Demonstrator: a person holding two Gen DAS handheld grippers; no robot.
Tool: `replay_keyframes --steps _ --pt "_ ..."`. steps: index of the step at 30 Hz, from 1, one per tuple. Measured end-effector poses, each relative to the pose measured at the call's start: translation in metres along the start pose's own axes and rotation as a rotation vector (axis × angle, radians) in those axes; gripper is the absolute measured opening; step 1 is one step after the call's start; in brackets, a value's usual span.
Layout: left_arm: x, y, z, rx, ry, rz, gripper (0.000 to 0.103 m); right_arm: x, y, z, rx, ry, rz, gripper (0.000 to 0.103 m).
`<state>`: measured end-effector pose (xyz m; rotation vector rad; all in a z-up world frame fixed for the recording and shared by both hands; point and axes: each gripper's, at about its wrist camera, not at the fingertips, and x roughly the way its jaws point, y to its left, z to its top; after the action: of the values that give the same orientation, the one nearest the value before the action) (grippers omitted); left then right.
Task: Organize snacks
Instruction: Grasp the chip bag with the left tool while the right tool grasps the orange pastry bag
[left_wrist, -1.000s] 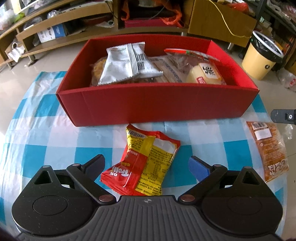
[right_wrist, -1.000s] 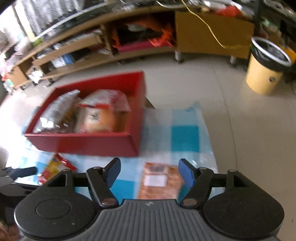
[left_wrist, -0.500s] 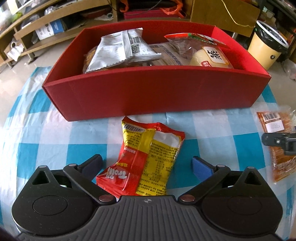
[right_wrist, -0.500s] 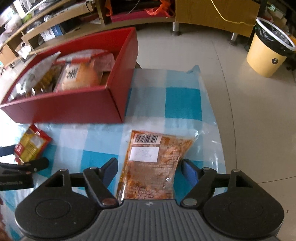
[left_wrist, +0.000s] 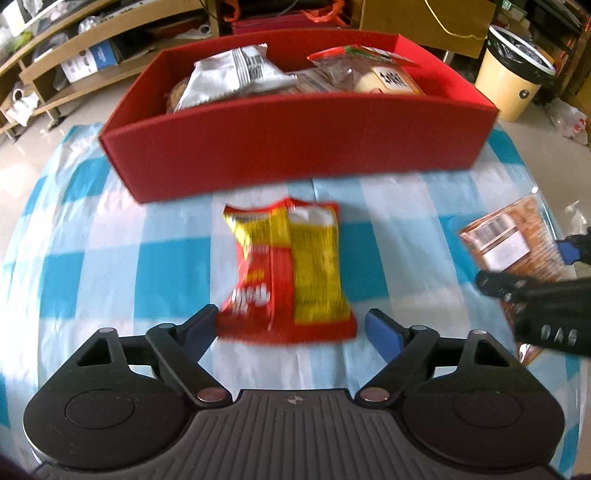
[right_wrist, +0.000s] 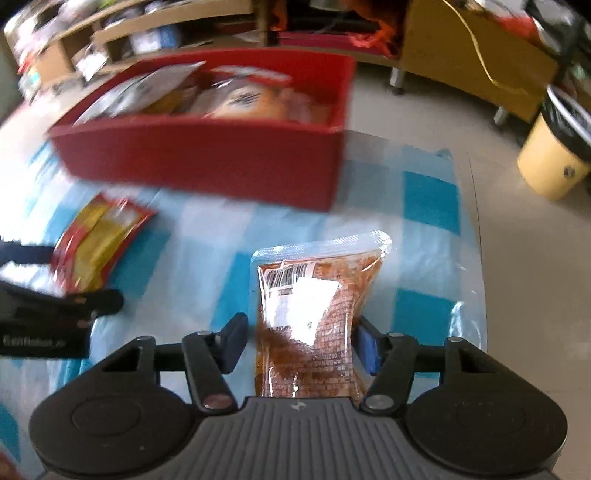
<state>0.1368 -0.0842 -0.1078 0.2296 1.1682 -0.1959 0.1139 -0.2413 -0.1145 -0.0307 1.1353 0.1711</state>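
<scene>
Inside the red box (left_wrist: 295, 155), several snacks are already lying. Before it, the left hand-held gripper (left_wrist: 291, 328) is closing, unclenched, around the red-yellow packet (left_wrist: 291, 273). The right hand-held gripper (right_wrist: 301, 343) is closing around the brown packet (right_wrist: 317, 295), not yet pinching.

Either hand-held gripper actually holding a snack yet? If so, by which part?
Neither yet. Left hand-held gripper closing around the red-yellow packet's near end; right hand-held gripper closing across the brown packet's near half.

Glossy plastic snack packets (left_wrist: 291, 269) on a smooth plastic checked tablecloth (left_wrist: 110, 258).
</scene>
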Motion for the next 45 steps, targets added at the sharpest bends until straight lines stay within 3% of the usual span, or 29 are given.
replay_keyframes --steps 4,8,10,13,17,21,23,24,26,28,35,38,41,44,45 --pt "-0.012 -0.002 -0.017 0.01 -0.002 -0.001 0.075 -0.012 0.025 -0.021 -0.049 0.001 0.038 0.054" --pt "-0.022 0.011 -0.026 -0.048 0.017 -0.041 0.073 -0.024 0.037 -0.035 -0.066 0.02 0.085 0.048" --pt "-0.028 0.023 -0.027 -0.102 0.004 -0.064 0.078 -0.03 0.037 -0.042 -0.056 0.028 0.107 0.047" --pt "-0.034 0.029 -0.018 -0.122 -0.04 -0.053 0.094 -0.03 0.032 -0.046 -0.042 0.033 0.1 0.047" --pt "-0.024 0.026 0.002 -0.181 -0.071 -0.048 0.1 -0.025 0.025 -0.043 -0.002 0.038 0.116 0.049" --pt "-0.001 0.013 0.022 -0.201 -0.043 -0.03 0.101 -0.022 0.031 -0.041 -0.043 0.039 0.121 0.058" --pt "0.012 0.007 0.028 -0.2 -0.025 -0.01 0.101 -0.02 0.033 -0.043 -0.056 0.039 0.144 0.073" --pt "0.017 0.005 0.031 -0.193 -0.023 0.016 0.101 -0.019 0.035 -0.043 -0.06 0.039 0.152 0.075" --pt "0.02 0.0 0.032 -0.154 -0.031 0.079 0.102 -0.016 0.038 -0.044 -0.085 0.04 0.175 0.091" --pt "0.019 0.005 0.032 -0.163 -0.039 0.072 0.097 -0.012 0.041 -0.046 -0.103 0.035 0.204 0.102" --pt "0.004 0.018 0.016 -0.138 -0.043 0.069 0.069 -0.01 0.046 -0.047 -0.078 0.022 0.174 0.102" --pt "-0.006 0.022 0.001 -0.131 -0.025 0.07 0.068 -0.011 0.046 -0.048 -0.076 0.014 0.175 0.1" --pt "-0.013 0.029 -0.014 -0.151 0.003 0.052 0.067 -0.014 0.047 -0.051 -0.101 0.004 0.123 0.088" --pt "-0.023 0.03 -0.032 -0.136 0.029 0.057 0.067 -0.018 0.046 -0.053 -0.114 -0.005 0.081 0.065" --pt "-0.029 0.031 -0.042 -0.139 0.04 0.046 0.067 -0.019 0.043 -0.053 -0.11 -0.008 0.081 0.062"
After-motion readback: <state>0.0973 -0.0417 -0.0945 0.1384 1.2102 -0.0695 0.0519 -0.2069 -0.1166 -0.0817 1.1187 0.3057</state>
